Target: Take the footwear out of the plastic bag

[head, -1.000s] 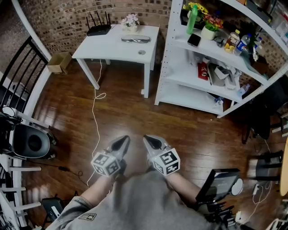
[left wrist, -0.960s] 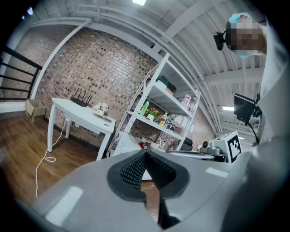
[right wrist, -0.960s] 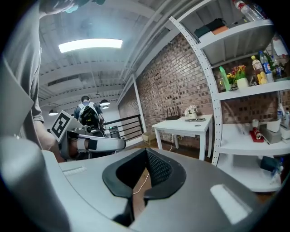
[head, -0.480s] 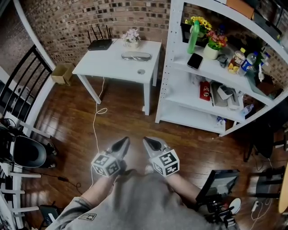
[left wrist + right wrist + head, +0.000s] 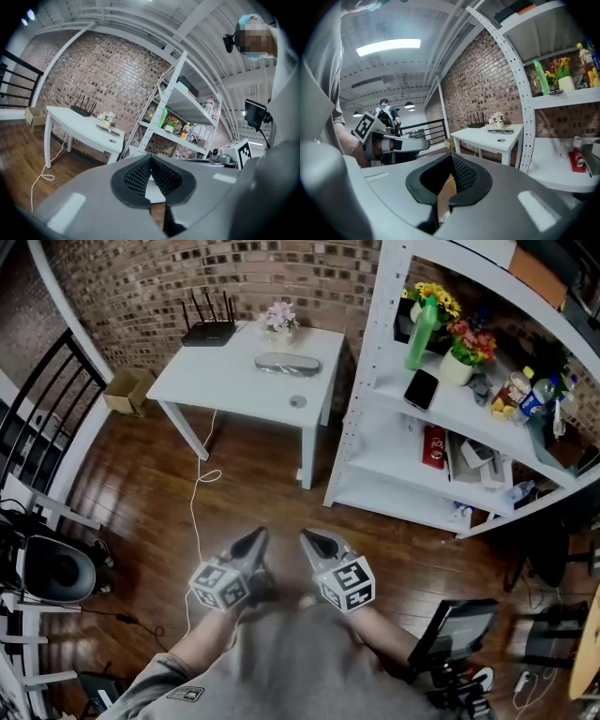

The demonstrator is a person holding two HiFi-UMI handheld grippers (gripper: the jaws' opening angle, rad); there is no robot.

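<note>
Both shut tongs hang well apart from the bag.

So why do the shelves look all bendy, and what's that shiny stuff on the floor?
Head view: the wide lens bows the white shelf unit and its straight posts, and light bounces off the glossy wooden floor as pale streaks at the left. Left gripper view: the same bending, plus dark rounded corners. Right gripper view: the ceiling light glows almost pure white.
</note>
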